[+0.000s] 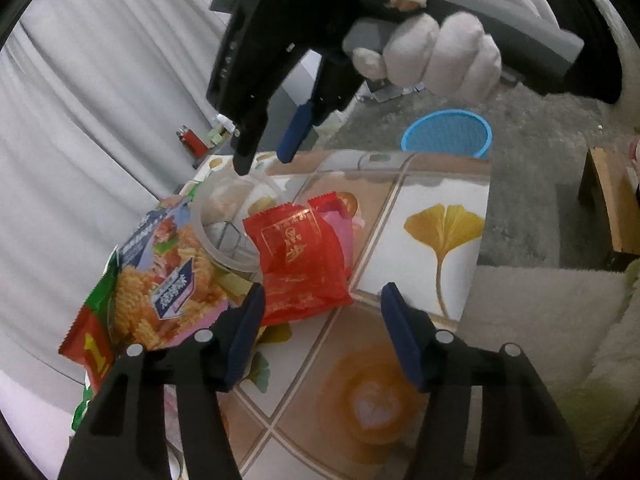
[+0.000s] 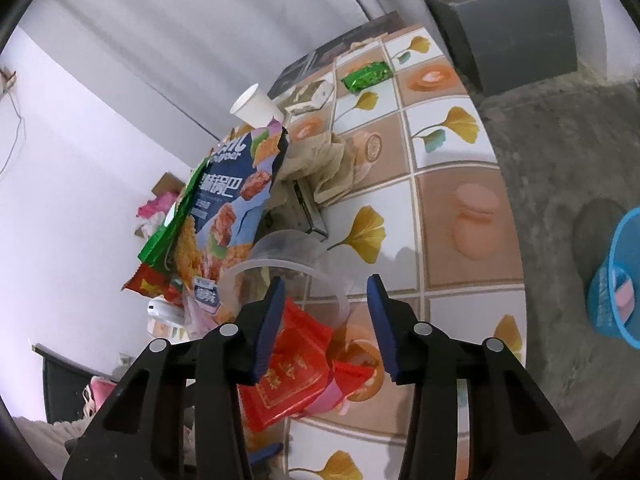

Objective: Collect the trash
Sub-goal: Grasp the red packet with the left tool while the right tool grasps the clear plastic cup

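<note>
A red snack wrapper (image 1: 298, 260) lies on the patterned table (image 1: 440, 200), leaning on a clear plastic cup (image 1: 228, 220) that lies on its side. A large snack bag (image 1: 160, 280) lies to its left. My left gripper (image 1: 322, 300) is open and empty just in front of the red wrapper. My right gripper (image 1: 266, 152) hovers open above the cup's far rim. In the right wrist view, the right gripper (image 2: 326, 292) is open over the cup (image 2: 288, 272) and the red wrapper (image 2: 292, 368). A blue trash basket (image 1: 448, 134) stands on the floor beyond the table.
In the right wrist view a white paper cup (image 2: 256, 108), a green wrapper (image 2: 366, 76), crumpled brown paper (image 2: 328, 168) and a small box (image 2: 310, 98) lie farther along the table. The blue basket (image 2: 616, 280) is on the grey carpet at right. A grey cabinet (image 2: 508, 32) stands behind.
</note>
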`<state>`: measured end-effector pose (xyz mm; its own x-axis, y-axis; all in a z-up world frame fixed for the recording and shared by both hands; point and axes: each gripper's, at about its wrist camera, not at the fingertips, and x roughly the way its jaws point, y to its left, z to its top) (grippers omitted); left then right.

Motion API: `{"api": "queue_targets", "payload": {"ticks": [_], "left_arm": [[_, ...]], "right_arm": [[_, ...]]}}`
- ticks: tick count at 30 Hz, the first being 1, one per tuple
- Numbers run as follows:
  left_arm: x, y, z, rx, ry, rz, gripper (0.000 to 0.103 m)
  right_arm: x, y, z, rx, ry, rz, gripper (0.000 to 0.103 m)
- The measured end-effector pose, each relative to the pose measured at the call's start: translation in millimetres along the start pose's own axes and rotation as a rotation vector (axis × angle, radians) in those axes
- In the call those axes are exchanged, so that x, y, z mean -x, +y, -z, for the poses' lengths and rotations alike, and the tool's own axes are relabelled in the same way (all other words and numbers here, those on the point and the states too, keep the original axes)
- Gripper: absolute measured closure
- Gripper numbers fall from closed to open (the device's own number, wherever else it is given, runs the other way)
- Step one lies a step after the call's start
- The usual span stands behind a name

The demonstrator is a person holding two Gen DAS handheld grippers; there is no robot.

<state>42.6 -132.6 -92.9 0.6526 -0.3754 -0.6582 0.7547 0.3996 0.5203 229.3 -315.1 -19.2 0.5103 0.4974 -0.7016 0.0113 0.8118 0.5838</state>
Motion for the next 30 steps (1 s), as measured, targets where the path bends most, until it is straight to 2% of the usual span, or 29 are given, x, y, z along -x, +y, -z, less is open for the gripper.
{"api": "queue_targets", "payload": {"ticks": [4,9,14,18,19,20,30], "left_arm": [[-5.0,4.9,-0.3,0.005,0.006,0.028,0.052],[-12.6,8.7,-4.2,0.004,0.015,0.063,0.066],[-11.0,9.5,-4.6,0.018,0.018,0.11,0.078],[-7.7,7.4,-4.4,0.038,0.016,0.125,0.082],[-9.1,7.0,-4.6,0.042,0.016,0.128,0.089],[-10.4,6.8,-4.8,0.048,0.021,0.13,0.091],[-6.2,-3.6,-2.9,0.07,-0.018,0.122,0.096]], "right_arm": [[-6.8,2.0,-4.7,0.021,0.013,0.001,0.063],[-13.6,5.8,-7.9,0.047,0.024,-0.003,0.066],[-20.7,8.8,-8.7,0.068,0.035,0.005,0.074],[-22.9,8.0,-9.0,0.072,0.036,0.007,0.08],[-23.5,7.5,-9.2,0.071,0.036,0.007,0.083],[-24.2,6.9,-9.3,0.069,0.036,0.008,0.086],[-14.2,-0.7,-7.8,0.04,0.0,0.024,0.098]]}}
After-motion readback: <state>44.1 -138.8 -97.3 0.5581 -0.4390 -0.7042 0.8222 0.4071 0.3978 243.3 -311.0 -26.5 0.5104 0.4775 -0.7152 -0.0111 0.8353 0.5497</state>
